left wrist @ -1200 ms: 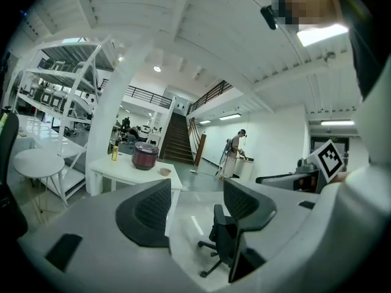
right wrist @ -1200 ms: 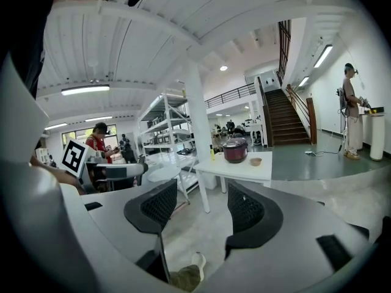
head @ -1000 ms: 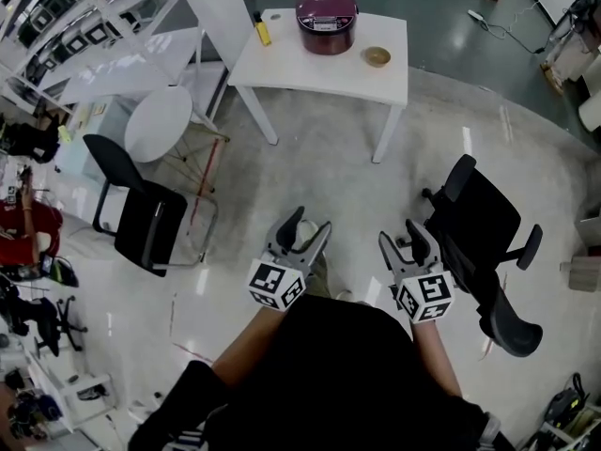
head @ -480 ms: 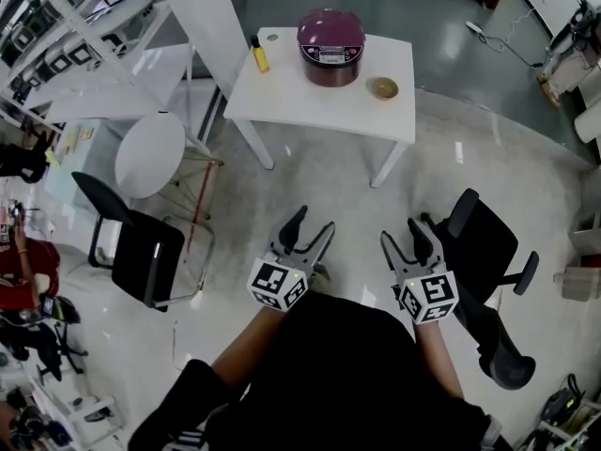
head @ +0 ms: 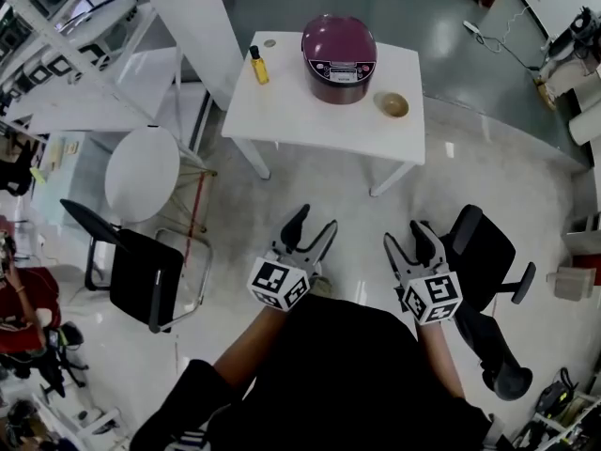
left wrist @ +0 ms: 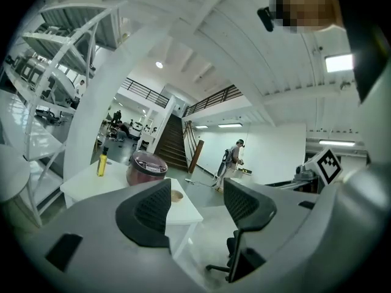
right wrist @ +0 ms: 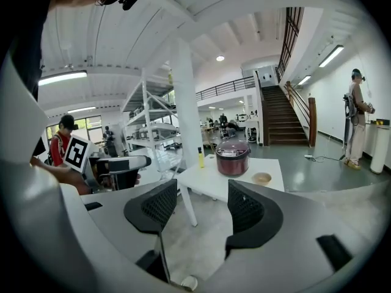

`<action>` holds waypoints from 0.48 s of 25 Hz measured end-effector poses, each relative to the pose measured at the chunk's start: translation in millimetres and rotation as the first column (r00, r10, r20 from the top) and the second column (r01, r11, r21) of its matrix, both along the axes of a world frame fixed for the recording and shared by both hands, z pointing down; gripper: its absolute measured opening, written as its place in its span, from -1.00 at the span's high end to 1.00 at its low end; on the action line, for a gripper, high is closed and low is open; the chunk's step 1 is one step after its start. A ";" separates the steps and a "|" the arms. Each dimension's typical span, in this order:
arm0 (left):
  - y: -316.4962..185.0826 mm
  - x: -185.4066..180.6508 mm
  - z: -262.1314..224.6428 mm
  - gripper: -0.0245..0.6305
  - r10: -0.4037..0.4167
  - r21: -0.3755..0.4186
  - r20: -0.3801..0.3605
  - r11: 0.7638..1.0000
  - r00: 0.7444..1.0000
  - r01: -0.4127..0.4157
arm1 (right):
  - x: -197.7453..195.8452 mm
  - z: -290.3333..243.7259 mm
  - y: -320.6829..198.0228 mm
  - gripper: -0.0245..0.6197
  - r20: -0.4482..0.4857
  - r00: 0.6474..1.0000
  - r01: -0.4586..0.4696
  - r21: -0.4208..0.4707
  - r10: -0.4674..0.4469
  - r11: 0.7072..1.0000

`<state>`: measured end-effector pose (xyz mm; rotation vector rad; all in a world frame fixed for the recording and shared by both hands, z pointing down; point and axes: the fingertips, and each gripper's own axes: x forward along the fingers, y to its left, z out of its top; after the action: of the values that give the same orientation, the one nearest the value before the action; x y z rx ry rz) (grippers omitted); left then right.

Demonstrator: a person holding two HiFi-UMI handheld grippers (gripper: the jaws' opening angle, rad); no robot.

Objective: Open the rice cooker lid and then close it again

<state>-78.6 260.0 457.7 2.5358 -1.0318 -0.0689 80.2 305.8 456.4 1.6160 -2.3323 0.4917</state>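
Maroon rice cooker (head: 339,59), well beyond right hand-held gripper (head: 405,236), jaws apart

A rice cooker (head: 339,57) is set on a table (head: 310,120), toward its far edge, with a bottle (head: 258,67) to its left and a bowl (head: 392,104) to its right. Nearer, well apart from the table, the left gripper (head: 315,220) and right gripper (head: 403,234) are held side by side.
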 end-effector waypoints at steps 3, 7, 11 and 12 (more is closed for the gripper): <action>-24.7 -15.4 3.2 0.17 0.001 0.011 0.014 1.000 1.000 -0.002 | -13.6 5.1 -23.4 0.21 -0.006 1.000 0.001 -0.008 -0.001 1.000; -37.6 -30.0 10.7 0.17 0.041 0.008 0.037 0.999 0.998 -0.041 | -21.4 8.6 -45.3 0.21 -0.006 1.000 -0.028 -0.008 0.028 1.000; -47.9 -42.5 7.2 0.17 0.034 0.030 0.031 0.999 0.999 -0.035 | -22.7 11.6 -56.8 0.21 -0.014 0.999 -0.044 -0.012 0.044 0.999; -49.2 -44.8 6.9 0.17 0.031 0.031 0.029 0.999 0.999 -0.032 | -23.8 12.3 -58.4 0.21 -0.017 0.999 -0.046 -0.013 0.046 0.999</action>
<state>-123.4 210.8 464.7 2.5878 -1.0085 -0.0409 56.4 247.3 468.7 1.6645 -2.2800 0.5007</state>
